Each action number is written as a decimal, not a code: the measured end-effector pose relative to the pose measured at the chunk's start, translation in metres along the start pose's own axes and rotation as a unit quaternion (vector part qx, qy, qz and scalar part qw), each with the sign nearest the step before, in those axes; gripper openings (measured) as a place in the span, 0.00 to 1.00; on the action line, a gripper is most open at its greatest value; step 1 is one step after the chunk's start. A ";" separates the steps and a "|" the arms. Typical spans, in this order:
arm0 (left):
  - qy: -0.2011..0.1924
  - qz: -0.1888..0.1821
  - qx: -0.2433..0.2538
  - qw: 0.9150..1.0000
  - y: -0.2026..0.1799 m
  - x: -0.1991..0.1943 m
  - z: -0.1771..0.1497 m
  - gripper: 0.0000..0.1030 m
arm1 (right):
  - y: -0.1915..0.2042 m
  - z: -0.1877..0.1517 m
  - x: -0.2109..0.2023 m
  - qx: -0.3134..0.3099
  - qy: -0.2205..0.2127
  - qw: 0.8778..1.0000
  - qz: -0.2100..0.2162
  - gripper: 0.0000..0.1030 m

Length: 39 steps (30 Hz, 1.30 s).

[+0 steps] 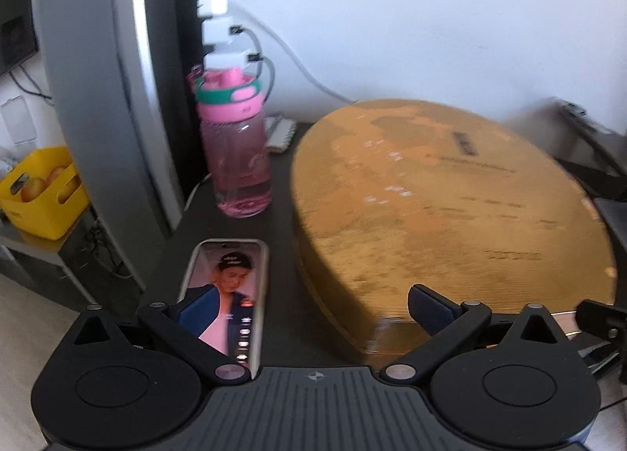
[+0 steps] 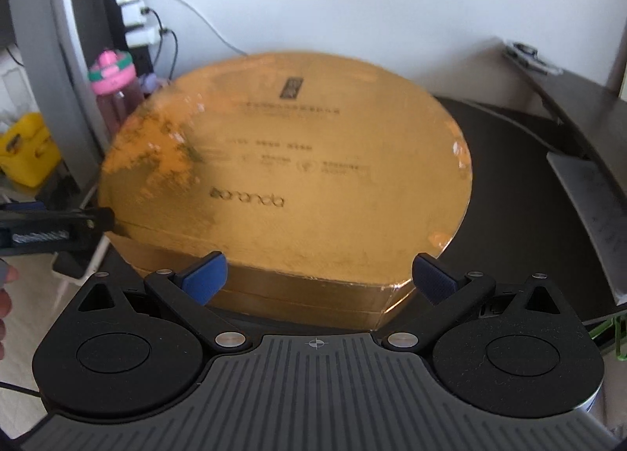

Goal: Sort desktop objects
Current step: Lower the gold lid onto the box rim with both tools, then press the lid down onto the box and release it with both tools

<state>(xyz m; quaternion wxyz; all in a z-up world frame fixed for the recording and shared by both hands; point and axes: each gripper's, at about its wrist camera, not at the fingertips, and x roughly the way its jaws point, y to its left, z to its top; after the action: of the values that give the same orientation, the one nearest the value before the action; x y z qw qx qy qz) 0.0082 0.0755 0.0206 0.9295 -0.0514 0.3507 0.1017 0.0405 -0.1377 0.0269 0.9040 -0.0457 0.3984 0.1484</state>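
- The gold box (image 2: 282,176) fills the centre of the right wrist frame, lying flat on the dark desk (image 2: 517,184).
- The right gripper (image 2: 319,280), spread wide, sits at its near edge.
- The left gripper (image 1: 298,310) is spread too.
- The pink bottle (image 1: 239,153) stands upper left.
- The phone (image 1: 229,294) lies lower left, screen lit.

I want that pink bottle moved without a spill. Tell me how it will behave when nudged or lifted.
The bottle stands tall on a narrow base, so a high push would probably tip it. Its clear wall looks like smooth plastic, so it may slip in the tongs. It is too blurred to judge the liquid level, so the weight is uncertain; the pink lid appears closed.
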 end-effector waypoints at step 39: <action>0.008 -0.062 0.059 0.996 -0.052 -0.030 -0.023 0.99 | -0.018 -0.029 -0.049 0.046 -0.016 0.999 -0.010 1.00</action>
<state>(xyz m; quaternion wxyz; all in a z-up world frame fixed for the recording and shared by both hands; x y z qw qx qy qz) -0.0170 0.0159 0.0249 0.9327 -0.0193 0.3594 0.0226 -0.0056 -0.1721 0.0429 0.9129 -0.0055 0.3895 0.1219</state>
